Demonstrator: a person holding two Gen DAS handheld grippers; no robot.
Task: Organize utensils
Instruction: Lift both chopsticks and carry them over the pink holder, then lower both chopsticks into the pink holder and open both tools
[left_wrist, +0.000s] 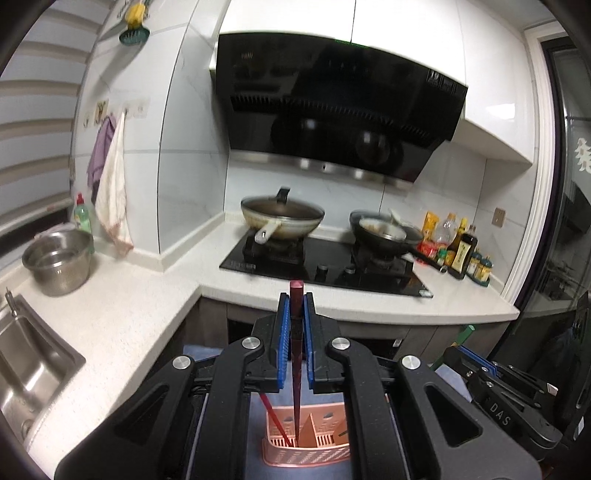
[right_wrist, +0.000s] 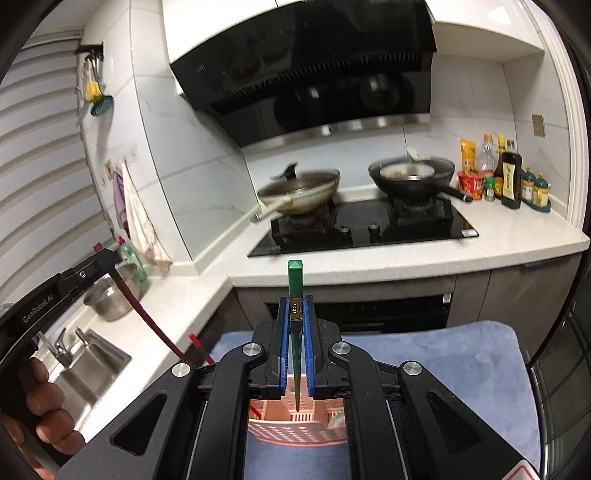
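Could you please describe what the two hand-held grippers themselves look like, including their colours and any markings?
Each hand-held gripper is matte black plastic: angular linkage arms with triangular cut-outs, joined by round silver pivot bolts, ending in two fingers lined with ribbed blue pads. Seen from the right wrist camera, the left hand-held gripper carries white "GenRobot.AI" lettering along its body. The right hand-held gripper shows part of a white label with a red border at its base.

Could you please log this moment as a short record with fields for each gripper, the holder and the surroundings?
left gripper: shut on a dark red chopstick, tip down inside the pink utensil basket
right gripper: shut on a green chopstick, tip above the basket
basket contents: another red chopstick leaning in the left compartment
basket support: blue mat
behind: stove with two pans, sink at left
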